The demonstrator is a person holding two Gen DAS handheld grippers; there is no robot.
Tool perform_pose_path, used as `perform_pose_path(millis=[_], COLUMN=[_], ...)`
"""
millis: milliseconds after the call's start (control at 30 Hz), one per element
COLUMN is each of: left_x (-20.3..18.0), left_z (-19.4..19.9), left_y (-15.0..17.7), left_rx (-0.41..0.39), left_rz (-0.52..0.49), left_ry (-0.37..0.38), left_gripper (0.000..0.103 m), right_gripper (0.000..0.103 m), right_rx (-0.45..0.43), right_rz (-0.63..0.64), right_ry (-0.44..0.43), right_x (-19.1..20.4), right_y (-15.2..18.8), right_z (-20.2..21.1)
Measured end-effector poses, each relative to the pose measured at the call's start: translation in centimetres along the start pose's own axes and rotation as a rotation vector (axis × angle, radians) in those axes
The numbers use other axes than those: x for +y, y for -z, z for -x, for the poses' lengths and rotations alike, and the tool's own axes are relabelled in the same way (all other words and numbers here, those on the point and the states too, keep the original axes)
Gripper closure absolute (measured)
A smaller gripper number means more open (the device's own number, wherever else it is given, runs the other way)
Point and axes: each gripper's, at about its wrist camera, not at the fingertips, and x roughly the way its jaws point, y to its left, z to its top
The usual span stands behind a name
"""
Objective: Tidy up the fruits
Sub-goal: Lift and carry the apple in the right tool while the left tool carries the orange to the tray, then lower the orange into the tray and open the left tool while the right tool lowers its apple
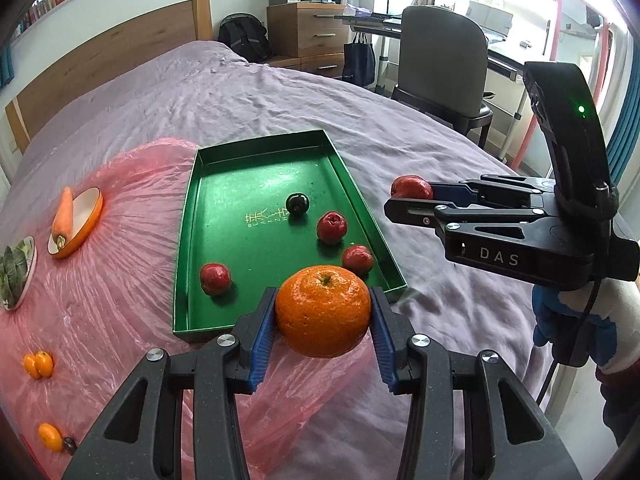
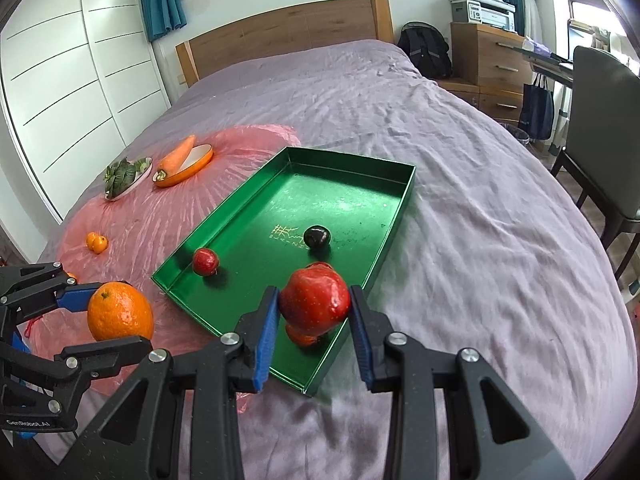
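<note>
My left gripper (image 1: 322, 306) is shut on a large orange (image 1: 322, 320), held above the near end of the green tray (image 1: 240, 184). My right gripper (image 2: 314, 308) is shut on a red fruit (image 2: 316, 298) over the tray's (image 2: 340, 184) near right corner. The left wrist view shows the right gripper (image 1: 412, 197) off the tray's right side with its red fruit (image 1: 412, 186). In the right wrist view the left gripper (image 2: 120, 317) and orange (image 2: 120, 308) hang at the left. Three red fruits (image 1: 331, 227) (image 1: 357, 259) (image 1: 215, 278) and a dark fruit (image 1: 297, 203) lie in the tray.
A pink plastic sheet (image 1: 120, 280) covers the bed left of the tray. On it are an orange bowl with a carrot (image 1: 64, 216), a plate of greens (image 1: 16, 268) and small orange fruits (image 1: 38, 364) (image 1: 50, 436). A chair (image 1: 440, 60) stands beyond the bed.
</note>
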Motion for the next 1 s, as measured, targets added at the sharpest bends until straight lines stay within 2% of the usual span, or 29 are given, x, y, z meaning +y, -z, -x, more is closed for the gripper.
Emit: perform_pose_path(millis=[700, 1000], left_x=[1.9, 3.2], left_z=[-2.9, -4.9], left_y=[-3.6, -4.7], left_rx=[-0.047, -0.062], left_rz=[-0.026, -0.012], left_ry=[-0.091, -0.128], left_gripper=[0.064, 0.064], right_gripper=[0.041, 0.041], right_rx=[-0.013, -0.014], right_rz=[0.018, 0.033], right_ry=[-0.021, -0.031], right_x=[-1.0, -1.2], right_y=[-1.7, -3.6], right_z=[-3.1, -5.2])
